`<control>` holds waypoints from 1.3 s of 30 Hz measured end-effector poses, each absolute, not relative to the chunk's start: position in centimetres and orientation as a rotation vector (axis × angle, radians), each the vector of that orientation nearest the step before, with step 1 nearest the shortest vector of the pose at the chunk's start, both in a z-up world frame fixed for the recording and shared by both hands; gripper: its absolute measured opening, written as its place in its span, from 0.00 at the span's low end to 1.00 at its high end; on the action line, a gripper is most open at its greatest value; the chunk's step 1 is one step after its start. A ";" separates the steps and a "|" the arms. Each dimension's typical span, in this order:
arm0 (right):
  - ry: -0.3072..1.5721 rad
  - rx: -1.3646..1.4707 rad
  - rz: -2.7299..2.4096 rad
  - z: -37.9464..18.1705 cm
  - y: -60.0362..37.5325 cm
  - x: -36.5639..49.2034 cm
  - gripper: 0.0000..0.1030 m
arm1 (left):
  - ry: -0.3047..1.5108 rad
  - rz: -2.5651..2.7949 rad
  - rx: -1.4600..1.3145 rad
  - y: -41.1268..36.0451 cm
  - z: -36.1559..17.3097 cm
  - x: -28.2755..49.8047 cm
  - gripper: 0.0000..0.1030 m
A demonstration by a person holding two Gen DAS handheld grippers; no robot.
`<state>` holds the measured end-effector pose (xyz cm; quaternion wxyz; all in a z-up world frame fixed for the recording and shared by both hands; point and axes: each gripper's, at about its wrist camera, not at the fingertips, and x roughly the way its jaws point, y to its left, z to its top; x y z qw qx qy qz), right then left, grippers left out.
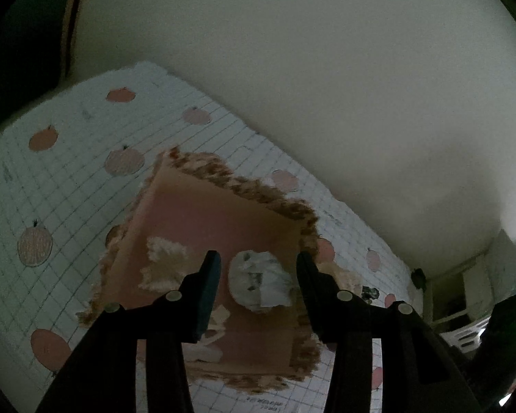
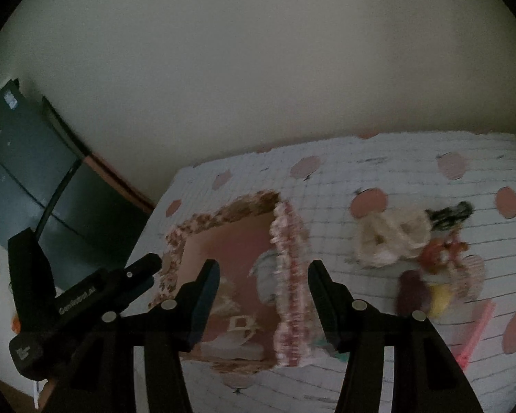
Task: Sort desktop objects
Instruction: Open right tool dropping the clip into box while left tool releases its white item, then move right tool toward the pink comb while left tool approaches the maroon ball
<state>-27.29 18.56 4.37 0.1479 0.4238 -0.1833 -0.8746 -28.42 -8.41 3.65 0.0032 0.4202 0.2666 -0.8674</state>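
Pink-lined, frill-edged fabric basket is being used as destination; a crumpled white scrunchie is lying inside it, below the wide-open, empty left gripper. The right gripper, equally spread and empty, should be carried rightward of the basket to the mixed hair-accessory pile.

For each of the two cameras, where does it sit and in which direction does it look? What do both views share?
Left wrist: sits on the left tongs, looking down into the frilled fabric box at a white crumpled item; both fingers show, open, holding nothing.
Right wrist: sits on the right tongs, looking across the box toward a pile of small objects on the tablecloth; its open fingers and the left tongs show.
Shared: the box and the grid tablecloth with pink fruit prints.
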 end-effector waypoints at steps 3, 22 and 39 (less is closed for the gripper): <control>-0.550 1.199 -2.558 5.5 21.0 -26.8 0.56 | 0.840 -2.781 1.305 -6.0 4.5 -28.5 0.46; -0.737 1.261 -2.730 5.4 33.2 -24.5 0.56 | 0.815 -2.936 1.477 6.3 4.7 -29.8 0.46; -0.956 1.738 -2.661 -4.9 38.5 -24.2 0.56 | 0.540 -2.815 1.880 13.6 -2.4 -32.1 0.54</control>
